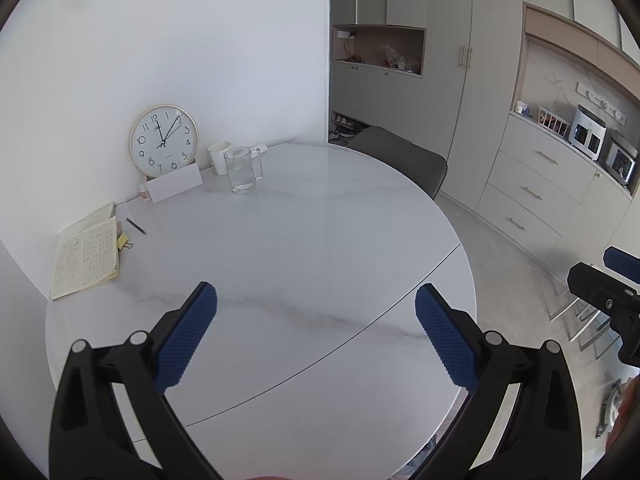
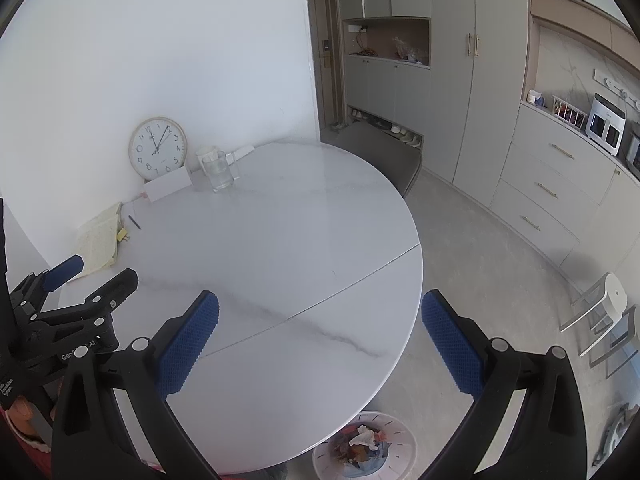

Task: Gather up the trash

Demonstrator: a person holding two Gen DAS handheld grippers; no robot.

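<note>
A white slotted waste basket stands on the floor below the table's near right edge, with crumpled paper and wrappers inside it. My left gripper hovers open over the near part of the round white marble table, nothing between its blue pads. My right gripper is open too, empty, above the table's near right rim. Each gripper shows at the edge of the other's view: the right gripper, the left gripper. I see no loose trash on the tabletop.
At the table's far left stand a wall clock, a white card, a white mug, a glass jug of water, an open notebook and a pen. A grey chair sits behind. Cabinets line the right.
</note>
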